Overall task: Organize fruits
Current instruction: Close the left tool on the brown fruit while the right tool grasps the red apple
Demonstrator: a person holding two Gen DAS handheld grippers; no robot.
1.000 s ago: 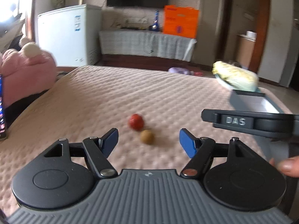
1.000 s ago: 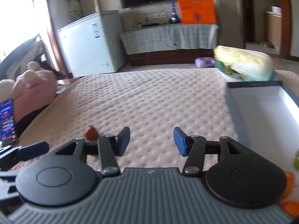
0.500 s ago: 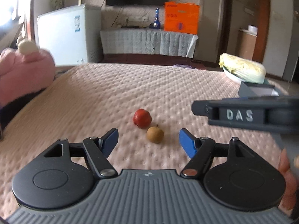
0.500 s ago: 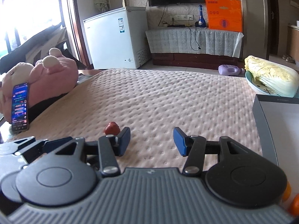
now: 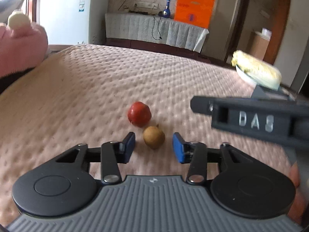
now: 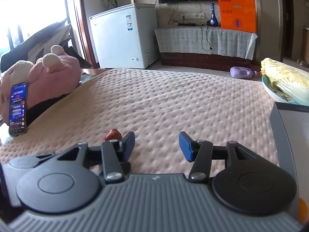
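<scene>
A small brown round fruit (image 5: 154, 136) lies on the pink quilted cloth (image 5: 96, 89), with a red fruit (image 5: 139, 113) just beyond it. My left gripper (image 5: 153, 148) is open, low over the cloth, and the brown fruit sits between its blue fingertips, touching neither. My right gripper (image 6: 156, 145) is open and empty; the red fruit (image 6: 113, 134) peeks out behind its left finger. The right gripper's body marked DAS (image 5: 256, 119) crosses the left wrist view at the right. A grey box (image 6: 289, 135) lies at the right.
A cabbage on a plate (image 6: 285, 83) stands at the far right beside the box. A pink plush toy (image 6: 48, 77) and a phone (image 6: 18, 108) are at the left edge. An orange fruit (image 6: 303, 206) shows at the lower right corner.
My left gripper has moved forward and down, so the brown fruit now sits between its fingertips. My right gripper has swung left, away from the box.
</scene>
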